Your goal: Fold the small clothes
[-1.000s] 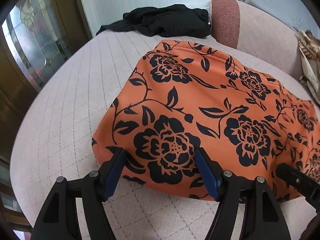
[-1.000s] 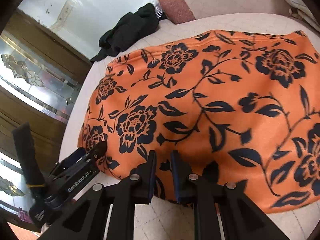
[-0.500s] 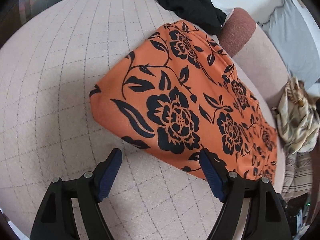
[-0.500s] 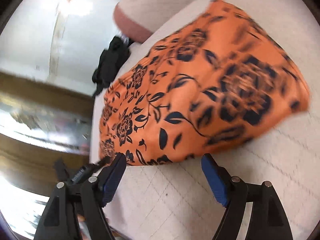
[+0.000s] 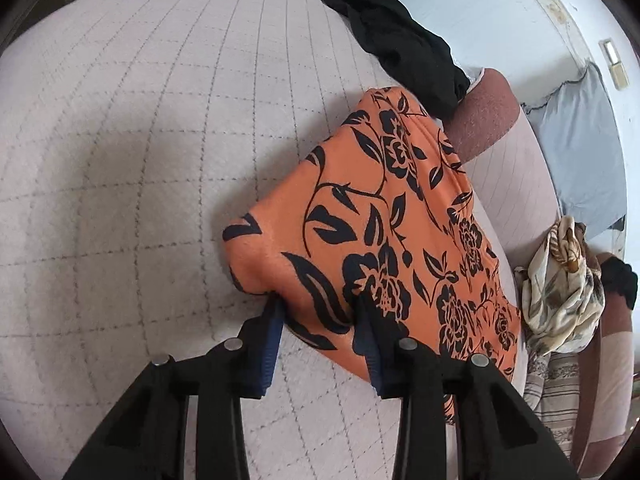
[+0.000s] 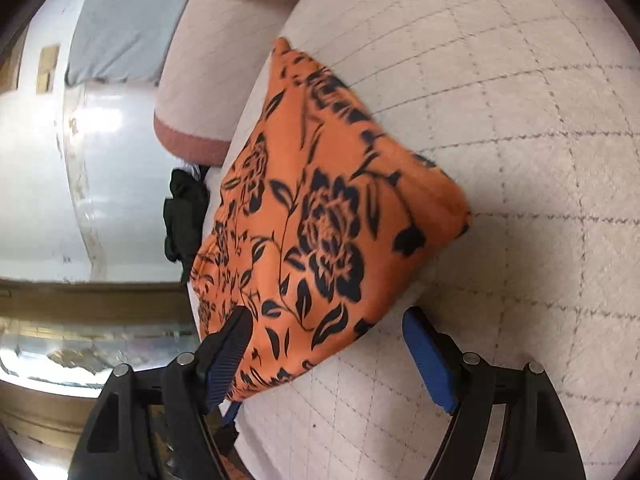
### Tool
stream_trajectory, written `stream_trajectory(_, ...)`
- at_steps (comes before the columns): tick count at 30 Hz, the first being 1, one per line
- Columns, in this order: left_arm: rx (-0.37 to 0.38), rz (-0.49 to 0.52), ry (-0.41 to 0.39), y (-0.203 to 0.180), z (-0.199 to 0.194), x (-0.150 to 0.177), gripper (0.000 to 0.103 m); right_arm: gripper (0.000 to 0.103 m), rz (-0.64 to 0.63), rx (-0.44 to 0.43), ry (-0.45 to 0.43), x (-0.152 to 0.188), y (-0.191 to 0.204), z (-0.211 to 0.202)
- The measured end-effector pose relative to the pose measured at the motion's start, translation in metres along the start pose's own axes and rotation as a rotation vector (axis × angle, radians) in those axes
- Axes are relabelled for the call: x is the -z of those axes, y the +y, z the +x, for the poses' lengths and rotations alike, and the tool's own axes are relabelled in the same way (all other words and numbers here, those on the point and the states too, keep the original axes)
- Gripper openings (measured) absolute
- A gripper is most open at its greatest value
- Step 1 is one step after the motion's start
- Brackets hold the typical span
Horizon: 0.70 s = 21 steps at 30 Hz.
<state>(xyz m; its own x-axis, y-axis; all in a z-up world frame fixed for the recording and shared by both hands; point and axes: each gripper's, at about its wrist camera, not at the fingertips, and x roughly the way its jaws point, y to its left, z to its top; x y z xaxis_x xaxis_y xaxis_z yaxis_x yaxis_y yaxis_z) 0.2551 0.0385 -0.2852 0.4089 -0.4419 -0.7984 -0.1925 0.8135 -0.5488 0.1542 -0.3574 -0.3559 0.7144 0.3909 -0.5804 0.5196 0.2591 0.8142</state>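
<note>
An orange cloth with black flowers (image 5: 384,216) lies folded on the pale quilted seat (image 5: 140,160). My left gripper (image 5: 318,312) is at the cloth's near corner. Its jaws are closing, and a bunched fold of the cloth sits between the blue pads, touching both. In the right wrist view the same orange cloth (image 6: 320,216) runs away from me. My right gripper (image 6: 328,332) stands open and wide over its near edge. The left finger (image 6: 230,348) rests over the fabric and the right finger (image 6: 426,356) over the bare seat beside it.
A crumpled black garment (image 5: 400,40) lies at the far end of the seat beside a reddish-edged cushion (image 5: 484,116). A beige patterned scarf (image 5: 560,280) and a grey-blue pillow (image 5: 580,152) are at the right. A white wall and dark wooden trim (image 6: 80,296) show at the left.
Both grippers rolled and swung to opposite ends of the cloth. The right gripper, shut a second ago, opened wide. The left gripper's jaws narrowed onto the cloth's corner.
</note>
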Motion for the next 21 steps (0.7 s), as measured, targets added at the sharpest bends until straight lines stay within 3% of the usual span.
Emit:
stream_trajectory(7,0.094,0.031,-0.039,-0.012,-0.005,0.003,0.037,0.080,-0.016,0.005,-0.019,-0.006,0.000,0.000)
stream_trajectory(9,0.091,0.031,-0.053,-0.012,-0.005,0.001,0.043,0.080,-0.023,0.004,-0.018,-0.007,-0.001,-0.001)
stream_trajectory(11,0.070,0.001,-0.032,-0.007,-0.001,0.001,0.058,0.080,-0.022,0.001,-0.017,-0.007,-0.003,-0.003)
stream_trajectory(14,0.042,-0.064,0.043,-0.002,-0.002,0.018,0.058,0.080,-0.027,-0.001,-0.013,-0.007,-0.002,-0.002)
stream_trajectory(19,0.081,-0.093,0.072,-0.004,0.004,0.023,0.059,0.081,-0.038,0.007,-0.013,-0.009,0.001,0.002)
stream_trajectory(21,0.112,-0.151,0.045,0.003,0.009,0.021,0.059,0.081,-0.043,0.014,-0.020,-0.009,0.004,0.004)
